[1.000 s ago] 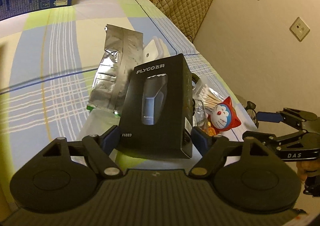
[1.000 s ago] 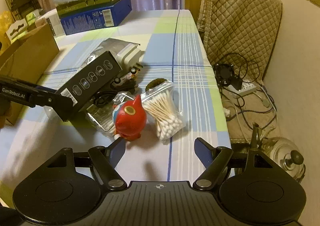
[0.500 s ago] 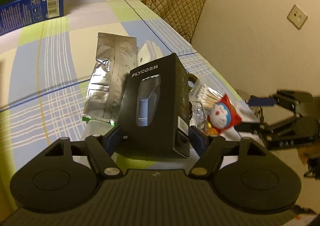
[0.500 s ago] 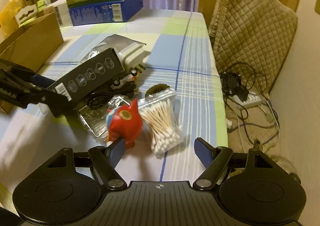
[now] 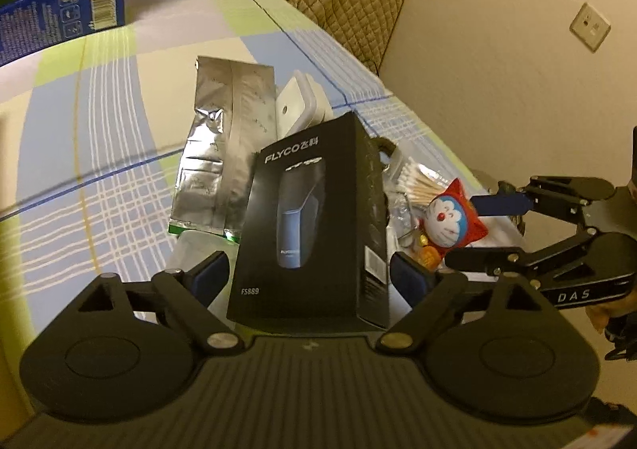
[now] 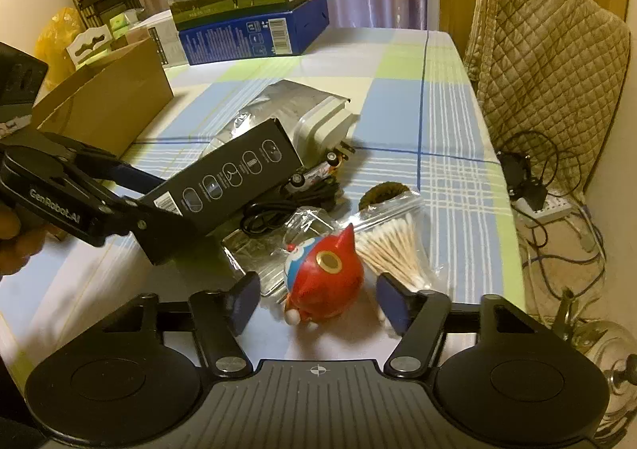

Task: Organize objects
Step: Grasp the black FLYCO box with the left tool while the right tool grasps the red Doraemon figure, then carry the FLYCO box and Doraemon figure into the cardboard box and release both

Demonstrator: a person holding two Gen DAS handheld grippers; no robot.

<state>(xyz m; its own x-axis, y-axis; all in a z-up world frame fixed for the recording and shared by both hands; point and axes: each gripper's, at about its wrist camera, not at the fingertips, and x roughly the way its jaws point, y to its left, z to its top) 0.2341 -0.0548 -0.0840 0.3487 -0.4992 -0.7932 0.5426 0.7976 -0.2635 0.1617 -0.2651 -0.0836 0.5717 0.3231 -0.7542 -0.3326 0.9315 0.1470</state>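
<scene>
So the left gripper [image 5: 310, 278] has its blue pads spread wide on either side of the black FLYCO shaver box [image 5: 314, 226], with a visible gap on both sides, so it isn't clamping anything. In the right wrist view the box [image 6: 235, 178] looks tilted, its near end up by the left gripper's fingers [image 6: 131, 210] and its far end down in the clutter.

The right gripper [image 6: 318, 299] is also wide open, straddling the little red Doraemon figure [image 6: 324, 278], which sits on the checked tablecloth [image 6: 398, 90] between the pads (neither pad seems to be touching it). From the left wrist view you can see the figure's face [image 5: 448, 222] with the right gripper's fingers [image 5: 501, 202] around it.

Just beside the figure is a clear bag of cotton swabs [image 6: 398, 246]. Behind the box there's a silver foil pouch [image 5: 223, 146], a white plastic case [image 6: 322, 126], and a black cable [image 6: 278, 206] in the pile. A brown cardboard box [image 6: 107, 98] sits off to the left side of the table.
</scene>
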